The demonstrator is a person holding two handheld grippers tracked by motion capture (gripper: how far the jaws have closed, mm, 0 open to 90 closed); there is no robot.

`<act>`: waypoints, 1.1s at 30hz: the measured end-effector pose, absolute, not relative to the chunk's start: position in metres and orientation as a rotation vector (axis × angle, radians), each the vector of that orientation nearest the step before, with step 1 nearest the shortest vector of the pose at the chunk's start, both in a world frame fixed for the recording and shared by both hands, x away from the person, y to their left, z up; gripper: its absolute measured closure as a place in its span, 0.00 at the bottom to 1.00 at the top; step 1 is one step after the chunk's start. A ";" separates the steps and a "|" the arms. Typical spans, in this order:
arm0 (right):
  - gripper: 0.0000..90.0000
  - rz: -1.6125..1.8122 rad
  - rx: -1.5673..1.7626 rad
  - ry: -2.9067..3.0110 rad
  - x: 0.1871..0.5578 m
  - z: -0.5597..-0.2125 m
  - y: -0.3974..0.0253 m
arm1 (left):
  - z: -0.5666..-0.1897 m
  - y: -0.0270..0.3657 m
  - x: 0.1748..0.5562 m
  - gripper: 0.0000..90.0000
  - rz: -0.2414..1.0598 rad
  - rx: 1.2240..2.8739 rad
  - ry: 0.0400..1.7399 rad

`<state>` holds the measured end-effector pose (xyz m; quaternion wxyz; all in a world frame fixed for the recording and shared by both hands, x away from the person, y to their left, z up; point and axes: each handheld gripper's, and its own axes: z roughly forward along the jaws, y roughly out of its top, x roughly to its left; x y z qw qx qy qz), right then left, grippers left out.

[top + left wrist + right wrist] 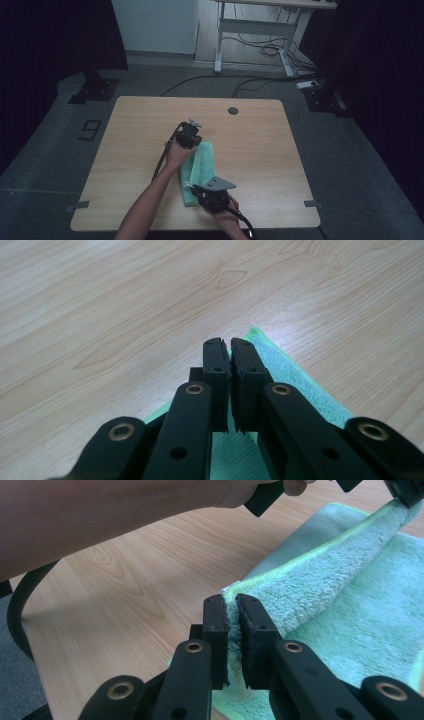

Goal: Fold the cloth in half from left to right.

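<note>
Right gripper (232, 605): jaws closed on the near edge of a green towel (350, 610), with the hemmed fold of the cloth pinched between the pads and lifted off the layer beneath. From that grip a raised ridge of towel runs away toward the far end.

Left gripper (229, 347): jaws nearly together, a thin strip of green cloth visible in the narrow gap, so it has hold of the towel's far corner.

In the high view the towel (202, 172) lies on the wooden table (140, 125), slightly right of centre toward the near edge, long axis running near to far. The left gripper (189, 134) sits at its far end, the right gripper (212, 192) at its near end. A dark round cap (233, 110) is set in the tabletop near the far edge. No containers present on the table.
</note>
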<state>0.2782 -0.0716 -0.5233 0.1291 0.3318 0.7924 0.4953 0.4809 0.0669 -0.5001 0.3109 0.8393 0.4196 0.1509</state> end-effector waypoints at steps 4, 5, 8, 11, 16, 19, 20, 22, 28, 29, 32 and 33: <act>0.91 1.438 0.983 2.299 0.280 -0.525 -0.075 | -0.504 0.062 0.485 0.95 0.393 2.223 1.116; 0.91 1.438 0.989 2.299 0.280 -0.525 -0.076 | -0.505 0.060 0.485 0.95 0.393 2.227 1.116; 0.91 1.427 1.008 2.301 0.281 -0.527 -0.079 | -0.509 0.056 0.487 0.95 0.402 2.234 1.119; 0.89 1.413 1.034 2.305 0.283 -0.530 -0.082 | -0.513 0.054 0.488 0.94 0.398 2.235 1.121; 0.88 1.390 1.054 2.304 0.284 -0.534 -0.087 | -0.515 0.050 0.488 0.94 0.395 2.236 1.115; 0.87 1.382 1.062 2.300 0.284 -0.535 -0.089 | -0.515 0.048 0.489 0.94 0.388 2.237 1.112; 0.87 1.380 1.064 2.299 0.284 -0.535 -0.089 | -0.515 0.048 0.489 0.94 0.385 2.240 1.108; 0.87 1.374 1.067 2.302 0.284 -0.536 -0.091 | -0.515 0.046 0.489 0.94 0.383 2.242 1.109; 0.85 1.369 1.082 2.299 0.284 -0.539 -0.098 | -0.515 0.044 0.489 0.94 0.386 2.244 1.104; 0.85 1.368 1.083 2.301 0.284 -0.539 -0.098 | -0.515 0.044 0.489 0.94 0.388 2.244 1.101; 0.82 1.358 1.084 2.302 0.284 -0.540 -0.100 | -0.514 0.042 0.488 0.93 0.392 2.243 1.091; 0.81 1.351 1.087 2.301 0.283 -0.541 -0.101 | -0.514 0.041 0.487 0.93 0.389 2.236 1.093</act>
